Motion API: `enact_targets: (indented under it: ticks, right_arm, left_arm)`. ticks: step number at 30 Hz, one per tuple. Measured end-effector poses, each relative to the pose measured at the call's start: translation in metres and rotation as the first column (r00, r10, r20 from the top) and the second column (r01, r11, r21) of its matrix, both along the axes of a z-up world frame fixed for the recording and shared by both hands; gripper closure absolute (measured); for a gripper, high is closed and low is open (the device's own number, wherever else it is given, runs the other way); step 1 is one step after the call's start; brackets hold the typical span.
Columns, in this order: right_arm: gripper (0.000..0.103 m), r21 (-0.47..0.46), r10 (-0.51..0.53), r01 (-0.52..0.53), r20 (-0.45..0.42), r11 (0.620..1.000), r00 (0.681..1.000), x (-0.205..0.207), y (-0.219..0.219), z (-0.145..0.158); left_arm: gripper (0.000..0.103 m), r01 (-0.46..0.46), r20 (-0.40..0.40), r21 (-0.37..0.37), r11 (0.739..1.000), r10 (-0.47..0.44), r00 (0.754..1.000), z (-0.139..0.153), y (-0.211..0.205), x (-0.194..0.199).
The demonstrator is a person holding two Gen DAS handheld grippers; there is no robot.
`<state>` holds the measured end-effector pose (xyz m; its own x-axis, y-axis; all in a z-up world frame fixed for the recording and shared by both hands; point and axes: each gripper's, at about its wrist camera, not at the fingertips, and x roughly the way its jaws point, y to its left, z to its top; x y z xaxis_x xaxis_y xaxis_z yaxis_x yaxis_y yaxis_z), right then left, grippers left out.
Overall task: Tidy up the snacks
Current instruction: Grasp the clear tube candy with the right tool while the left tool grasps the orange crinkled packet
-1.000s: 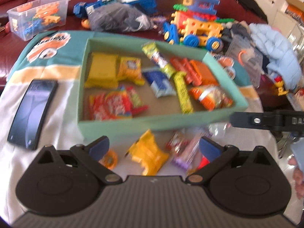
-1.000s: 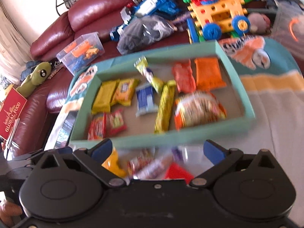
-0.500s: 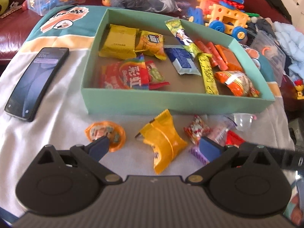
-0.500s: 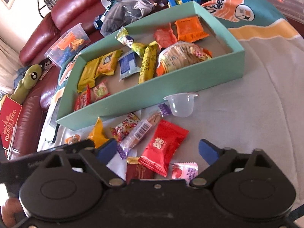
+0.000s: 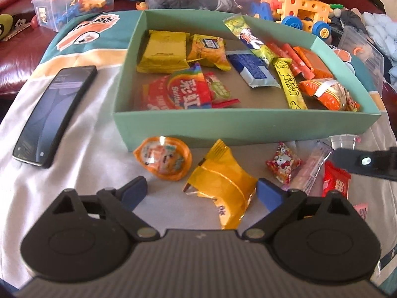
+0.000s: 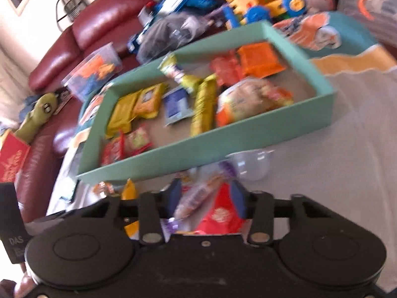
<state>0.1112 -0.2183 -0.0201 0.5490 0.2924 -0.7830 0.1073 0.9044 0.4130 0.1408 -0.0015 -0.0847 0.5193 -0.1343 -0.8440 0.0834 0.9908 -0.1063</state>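
Loose snacks lie on the cloth in front of the green box (image 5: pixel 243 126), and both grippers are down among them, so this looks like the pick-up step. The left gripper (image 5: pixel 202 191) hangs wide open with the yellow wrapper (image 5: pixel 220 186) lying between its fingers, untouched as far as I can tell. The right gripper (image 6: pixel 206 198) has its fingers drawn in close around a clear bar wrapper (image 6: pixel 196 198) and a red packet (image 6: pixel 220 213); the view is blurred, so I cannot tell whether it has actually clamped either one. An orange jelly cup (image 5: pixel 163 157) and a small red candy bag (image 5: pixel 282 165) sit just in front of the box wall, and an empty clear cup (image 6: pixel 250 164) rests against it. The box already holds a good spread of packets, so the job seems well along. Next, I'd judge, the left needs to drop and pinch the yellow wrapper across its middle, then lift it over the wall. The surface is a soft white cloth with teal and orange print, and a phone (image 5: pixel 54 114) lies left of the box. Behind are a dark red sofa (image 6: pixel 99 32), a plastic toy bin (image 5: pixel 74 0) and a yellow block truck (image 5: pixel 300 7).
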Motion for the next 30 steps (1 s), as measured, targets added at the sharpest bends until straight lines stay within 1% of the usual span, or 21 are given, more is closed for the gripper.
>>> enact_targets:
  ticks: [4,8,9,10,12,13,14,15,17,19,21,22,23,24,25,26,27,29,30]
  right_arm:
    - [0.063,0.017,0.001,0.000,-0.047,1.000,0.999,0.014,0.012,-0.013]
    - [0.063,-0.023,0.007,-0.008,-0.062,1.000,0.998,0.029,0.027,-0.025]
    - [0.068,-0.036,0.016,-0.018,-0.061,0.999,0.998,0.028,0.029,-0.027]
    - [0.080,-0.057,0.032,-0.035,-0.052,0.998,0.998,0.027,0.032,-0.028]
    - [0.083,-0.074,0.065,-0.068,-0.039,0.995,0.997,0.021,0.033,-0.029]
    - [0.086,-0.073,0.077,-0.080,-0.038,0.994,0.996,0.019,0.031,-0.029]
    - [0.086,-0.082,0.086,-0.089,-0.037,0.993,0.996,0.016,0.027,-0.028]
    - [0.086,-0.095,0.088,-0.092,-0.037,0.991,0.995,0.013,0.024,-0.028]
    - [0.086,-0.109,0.083,-0.087,-0.039,0.990,0.996,0.007,0.014,-0.027]
    - [0.086,-0.101,0.084,-0.088,-0.045,0.991,0.995,0.004,0.006,-0.026]
    - [0.085,-0.090,0.088,-0.093,-0.053,0.992,0.995,0.004,0.003,-0.025]
    - [0.082,-0.086,0.089,-0.093,-0.053,0.992,0.995,0.005,0.003,-0.025]
    - [0.080,-0.084,0.089,-0.093,-0.050,0.992,0.995,0.006,0.004,-0.025]
    - [0.077,-0.080,0.089,-0.093,-0.049,0.992,0.995,0.007,0.005,-0.026]
    - [0.072,-0.071,0.087,-0.090,-0.048,0.993,0.995,0.008,0.006,-0.028]
    - [0.070,-0.069,0.085,-0.088,-0.039,0.994,0.996,0.008,0.008,-0.029]
    - [0.069,-0.083,0.092,-0.094,-0.025,0.992,0.995,0.008,0.013,-0.028]
    - [0.069,-0.141,0.118,-0.117,0.000,0.983,0.993,0.006,0.023,-0.028]
    - [0.069,-0.172,0.133,-0.129,0.015,0.977,0.991,0.004,0.027,-0.028]
  left_arm:
    - [0.012,0.006,-0.003,-0.011,1.000,-0.006,1.000,0.001,0.007,-0.001]
    - [0.013,0.017,0.000,-0.030,0.999,-0.017,1.000,0.004,0.005,0.001]
    - [0.013,0.024,0.006,-0.034,0.999,-0.023,1.000,0.005,0.003,0.001]
    - [0.013,0.036,0.012,-0.033,0.999,-0.036,0.999,0.006,0.001,0.002]
    - [0.017,0.065,0.011,-0.028,0.997,-0.065,0.998,0.005,-0.005,0.003]
    - [0.031,0.085,0.006,-0.032,0.996,-0.085,0.996,0.004,-0.007,0.003]
    - [0.047,0.102,0.015,-0.026,0.994,-0.102,0.995,0.004,-0.010,0.002]
    - [0.053,0.126,0.027,-0.019,0.992,-0.126,0.992,0.005,-0.013,0.000]
    - [0.057,0.179,0.026,-0.037,0.983,-0.178,0.984,0.006,-0.019,-0.003]
    - [0.058,0.214,0.034,-0.028,0.976,-0.213,0.976,0.007,-0.023,-0.009]
    - [0.055,0.223,0.027,-0.037,0.974,-0.222,0.975,0.007,-0.023,-0.011]
    - [0.050,0.210,0.018,-0.037,0.977,-0.210,0.978,0.006,-0.022,-0.011]
    - [0.048,0.194,0.012,-0.034,0.981,-0.193,0.981,0.006,-0.020,-0.011]
    - [0.047,0.177,0.005,-0.035,0.984,-0.177,0.984,0.006,-0.018,-0.010]
    - [0.046,0.165,0.000,-0.039,0.986,-0.165,0.986,0.006,-0.016,-0.010]
    - [0.045,0.160,-0.001,-0.039,0.986,-0.160,0.987,0.006,-0.016,-0.009]
    - [0.045,0.165,-0.001,-0.027,0.986,-0.165,0.986,0.006,-0.018,-0.008]
    - [0.038,0.186,-0.001,0.009,0.982,-0.186,0.982,0.004,-0.024,-0.008]
    - [0.036,0.201,0.001,0.027,0.979,-0.201,0.980,0.003,-0.028,-0.007]
